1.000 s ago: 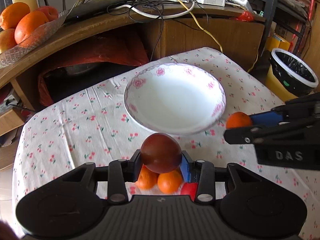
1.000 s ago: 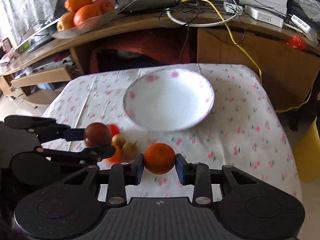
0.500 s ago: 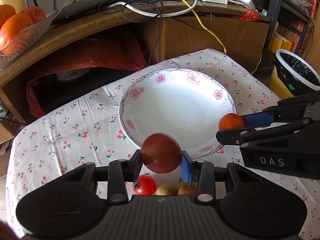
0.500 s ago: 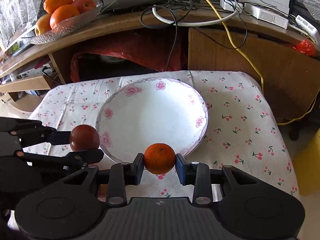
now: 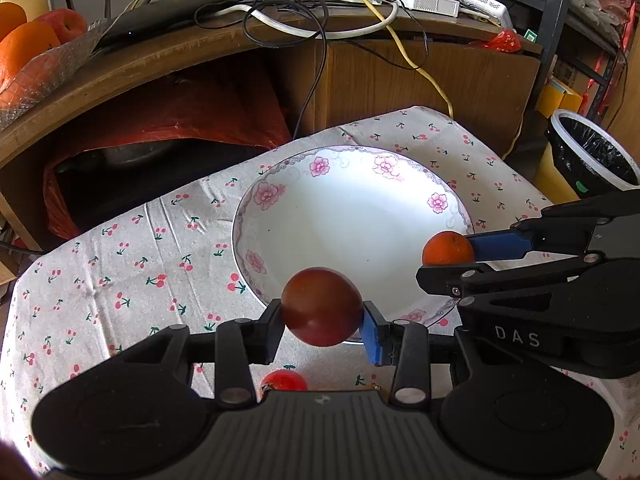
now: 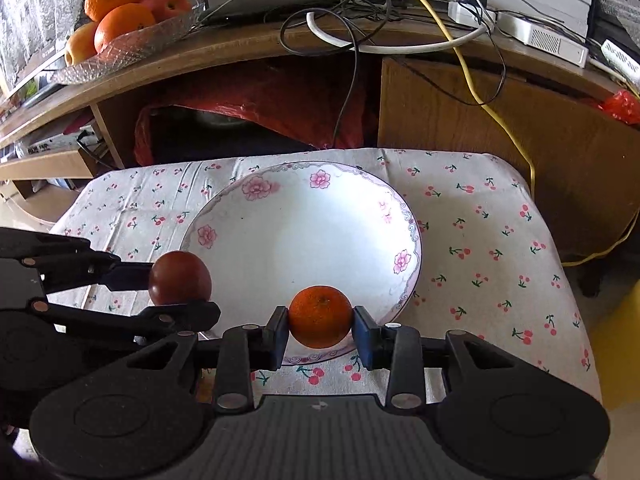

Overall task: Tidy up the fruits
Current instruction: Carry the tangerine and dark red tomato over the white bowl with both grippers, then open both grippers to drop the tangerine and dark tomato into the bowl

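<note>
Left wrist view: the left gripper (image 5: pixel 323 320) is clamping a dark red fruit (image 5: pixel 321 306) over the near rim of the plate (image 5: pixel 280 184). Delivery looks underway.

Right wrist view: the right gripper (image 6: pixel 320 334) is gripping an orange (image 6: pixel 320 316) above the plate's near edge; lowering and releasing probably come next.

A lived-in room of a home, set up around a small covered table.

A cherry-print tablecloth (image 6: pixel 496 216) carries a flowered china plate (image 6: pixel 320 179). Behind it, a worn wooden desk (image 6: pixel 500 120) holds tangled cables (image 6: pixel 384 12), a white network box (image 6: pixel 540 38) and a glass fruit bowl (image 6: pixel 132 46); a lined waste bin (image 5: pixel 592 152) stands beside shelving.
</note>
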The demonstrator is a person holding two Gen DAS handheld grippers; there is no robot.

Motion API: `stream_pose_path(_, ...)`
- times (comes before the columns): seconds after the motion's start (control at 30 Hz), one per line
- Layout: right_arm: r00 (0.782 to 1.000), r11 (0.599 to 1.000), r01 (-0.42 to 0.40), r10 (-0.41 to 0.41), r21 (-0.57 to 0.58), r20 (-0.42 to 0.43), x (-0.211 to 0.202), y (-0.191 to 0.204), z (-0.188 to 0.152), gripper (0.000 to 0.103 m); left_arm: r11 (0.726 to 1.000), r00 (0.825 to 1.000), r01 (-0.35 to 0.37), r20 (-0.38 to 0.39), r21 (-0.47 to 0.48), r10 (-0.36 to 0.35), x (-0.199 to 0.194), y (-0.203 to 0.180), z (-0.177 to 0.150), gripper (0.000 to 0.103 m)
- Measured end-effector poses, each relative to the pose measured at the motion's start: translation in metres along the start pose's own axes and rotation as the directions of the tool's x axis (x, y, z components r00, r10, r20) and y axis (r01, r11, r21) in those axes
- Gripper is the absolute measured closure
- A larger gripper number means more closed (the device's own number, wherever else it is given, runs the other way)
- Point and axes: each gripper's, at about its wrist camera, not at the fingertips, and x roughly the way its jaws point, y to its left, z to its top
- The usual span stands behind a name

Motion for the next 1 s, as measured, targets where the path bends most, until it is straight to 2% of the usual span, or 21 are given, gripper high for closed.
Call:
stream_pose_path(0.37,1.000,1.000,0.001,-0.001,0.004,0.004,0.001,0.000,0.000,0.071,1.000,1.000,-0.002,0.004,-0.007,0.002,-0.001,0.001,0.000,0.052)
stream_pose_path(0.6,1.000,1.000,0.010,-0.010,0.012,0.014,-0.001,-0.002,-0.001,0.067,1.000,1.000,-0.003,0.013,-0.005,0.004,-0.005,0.001,0.001,0.049)
stream_pose_path(0.8,1.000,1.000,0.015,-0.015,0.023,0.018,-0.005,-0.005,-0.002,0.058,1.000,0.999,-0.010,0.036,0.006,0.010,-0.014,0.001,0.001,0.046)
stream_pose_path(1.0,0.999,1.000,0.020,-0.020,0.017,0.030,-0.016,-0.008,-0.006,0.058,1.000,0.999,-0.020,0.037,0.015,0.019,-0.024,0.004,-0.005,0.046)
